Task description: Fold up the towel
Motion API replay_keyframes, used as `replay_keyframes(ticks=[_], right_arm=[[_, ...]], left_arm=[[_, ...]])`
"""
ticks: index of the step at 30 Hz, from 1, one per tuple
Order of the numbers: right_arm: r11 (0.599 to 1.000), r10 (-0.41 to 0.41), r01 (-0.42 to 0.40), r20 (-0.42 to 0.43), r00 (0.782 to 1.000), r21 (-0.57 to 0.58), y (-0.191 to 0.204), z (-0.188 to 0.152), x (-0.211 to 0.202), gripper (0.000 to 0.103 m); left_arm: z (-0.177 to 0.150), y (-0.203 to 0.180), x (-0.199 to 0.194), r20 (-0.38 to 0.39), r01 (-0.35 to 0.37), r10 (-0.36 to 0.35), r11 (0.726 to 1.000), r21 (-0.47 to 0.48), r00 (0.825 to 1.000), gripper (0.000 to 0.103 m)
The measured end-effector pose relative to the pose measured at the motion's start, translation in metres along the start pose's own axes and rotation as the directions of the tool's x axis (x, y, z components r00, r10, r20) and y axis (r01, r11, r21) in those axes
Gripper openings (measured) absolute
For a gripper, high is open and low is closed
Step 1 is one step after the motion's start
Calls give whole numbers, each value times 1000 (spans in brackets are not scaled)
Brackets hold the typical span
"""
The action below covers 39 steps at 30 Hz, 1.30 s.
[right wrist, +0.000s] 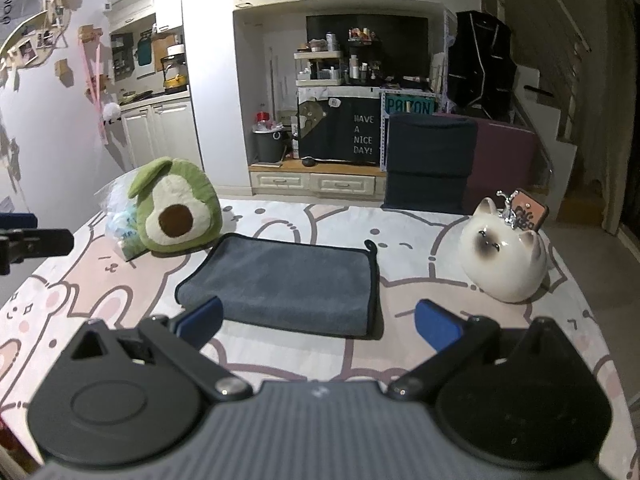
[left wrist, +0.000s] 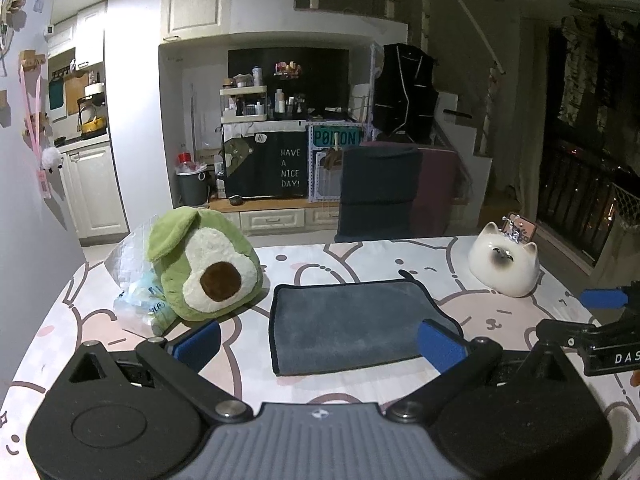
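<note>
A dark grey towel (left wrist: 352, 324) with a black edge lies folded flat on the pink cartoon tablecloth (left wrist: 100, 320). It also shows in the right wrist view (right wrist: 284, 284). My left gripper (left wrist: 320, 344) is open and empty, held just above the towel's near edge. My right gripper (right wrist: 318, 324) is open and empty, over the towel's near right corner. The right gripper's fingers (left wrist: 604, 298) show at the right edge of the left wrist view. The left gripper's finger (right wrist: 36, 242) shows at the left edge of the right wrist view.
A green avocado plush (left wrist: 200, 268) and a crumpled plastic bag (left wrist: 136, 280) sit left of the towel. A white ceramic cat (left wrist: 504, 264) sits at the right; it also shows in the right wrist view (right wrist: 504, 260). A dark chair (left wrist: 380, 192) stands behind the table.
</note>
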State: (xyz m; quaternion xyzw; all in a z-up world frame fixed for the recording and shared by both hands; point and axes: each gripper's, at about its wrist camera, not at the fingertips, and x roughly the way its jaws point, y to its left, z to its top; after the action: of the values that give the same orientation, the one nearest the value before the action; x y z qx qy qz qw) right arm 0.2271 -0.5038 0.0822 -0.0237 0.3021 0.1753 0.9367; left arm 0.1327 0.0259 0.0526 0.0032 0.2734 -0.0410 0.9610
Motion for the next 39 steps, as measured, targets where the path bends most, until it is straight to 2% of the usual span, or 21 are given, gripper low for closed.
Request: replay_keyframes(ticks=[26,39], right_arm=[[997,27,-24,38,999,-79,12,-35,-54,103],[997,32,-29,40,999,-77,11,-40,-61,103]], left_arm=[[-41,-20,-33,13,17,-17,999,46,1000,103],[-54,-25,-41,5,13,-14,998,64,1000,103]])
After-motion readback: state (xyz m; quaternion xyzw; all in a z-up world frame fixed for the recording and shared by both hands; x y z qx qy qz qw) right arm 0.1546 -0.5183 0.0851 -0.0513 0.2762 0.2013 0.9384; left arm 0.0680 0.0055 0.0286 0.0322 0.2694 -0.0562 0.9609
